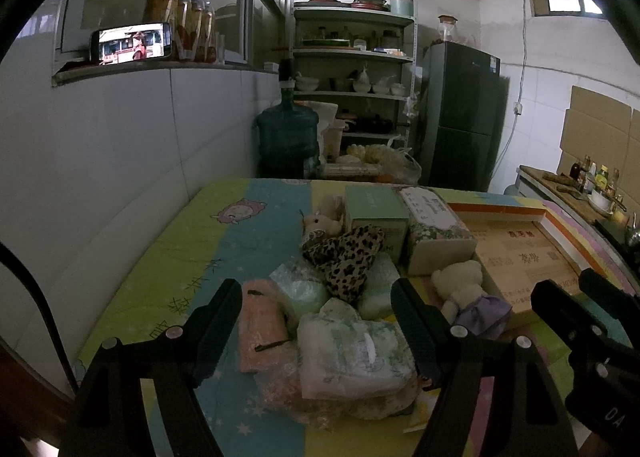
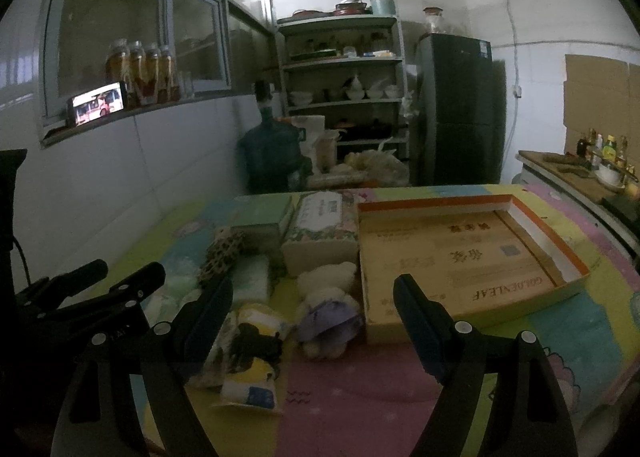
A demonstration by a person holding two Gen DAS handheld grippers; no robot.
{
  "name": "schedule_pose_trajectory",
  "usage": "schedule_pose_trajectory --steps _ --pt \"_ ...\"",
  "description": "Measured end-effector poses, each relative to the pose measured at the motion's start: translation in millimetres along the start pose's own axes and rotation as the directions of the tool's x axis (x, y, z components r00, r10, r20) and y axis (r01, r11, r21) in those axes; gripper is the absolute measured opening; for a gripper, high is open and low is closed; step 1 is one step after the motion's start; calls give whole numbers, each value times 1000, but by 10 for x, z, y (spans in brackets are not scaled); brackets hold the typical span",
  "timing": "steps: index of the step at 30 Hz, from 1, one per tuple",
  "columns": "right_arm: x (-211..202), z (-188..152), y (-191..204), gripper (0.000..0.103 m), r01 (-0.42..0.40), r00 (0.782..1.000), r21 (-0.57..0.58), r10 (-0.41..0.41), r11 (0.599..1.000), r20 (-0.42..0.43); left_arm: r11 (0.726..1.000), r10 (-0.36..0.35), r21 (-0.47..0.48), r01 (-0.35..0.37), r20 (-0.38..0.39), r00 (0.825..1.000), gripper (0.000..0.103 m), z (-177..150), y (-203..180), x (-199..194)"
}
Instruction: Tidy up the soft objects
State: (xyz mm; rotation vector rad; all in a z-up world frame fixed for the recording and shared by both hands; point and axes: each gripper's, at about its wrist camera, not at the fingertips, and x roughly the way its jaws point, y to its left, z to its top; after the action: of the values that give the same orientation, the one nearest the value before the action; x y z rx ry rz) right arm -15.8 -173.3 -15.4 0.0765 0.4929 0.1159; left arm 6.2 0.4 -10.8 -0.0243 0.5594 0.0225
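Soft tissue packs (image 1: pixel 352 349), a leopard-print cloth (image 1: pixel 348 257) and a white teddy bear in a purple skirt (image 2: pixel 326 297) all lay left of the shallow orange-rimmed cardboard box (image 2: pixel 560 249), which sat empty; I judged nothing sorted yet. Both my left tongs (image 1: pixel 316 321) and right tongs (image 2: pixel 312 317) stood wide, holding nothing.

play mat (image 1: pixel 168 257): green, blue, yellow and pink stripes with cartoon animals and little stars
scarf (image 1: pixel 348 253): tan with dark leopard spots
teddy bear (image 1: pixel 460 283): cream white, in a purple dress
small bunny toy (image 1: pixel 320 223): pale beige
tissue packs (image 1: pixel 356 353): white with soft green prints; one pack (image 1: pixel 262 323) is peach pink
flat box (image 2: pixel 472 257): tan inside, white walls, orange rim
tissue box (image 1: pixel 436 233): green flower print with a white label
square box (image 1: pixel 376 209): light green
water jug (image 1: pixel 288 137): see-through blue
fridge (image 1: pixel 460 117): dark grey-green
grippers (image 1: pixel 316 313): black
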Motion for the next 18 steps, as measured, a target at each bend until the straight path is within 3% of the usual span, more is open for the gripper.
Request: schedule_pose_trajectory --steps 18 --pt "4 -3 -17 84 -8 1000 -1 8 1000 -8 1000 0 1 0 -2 1000 77 0 -4 10"
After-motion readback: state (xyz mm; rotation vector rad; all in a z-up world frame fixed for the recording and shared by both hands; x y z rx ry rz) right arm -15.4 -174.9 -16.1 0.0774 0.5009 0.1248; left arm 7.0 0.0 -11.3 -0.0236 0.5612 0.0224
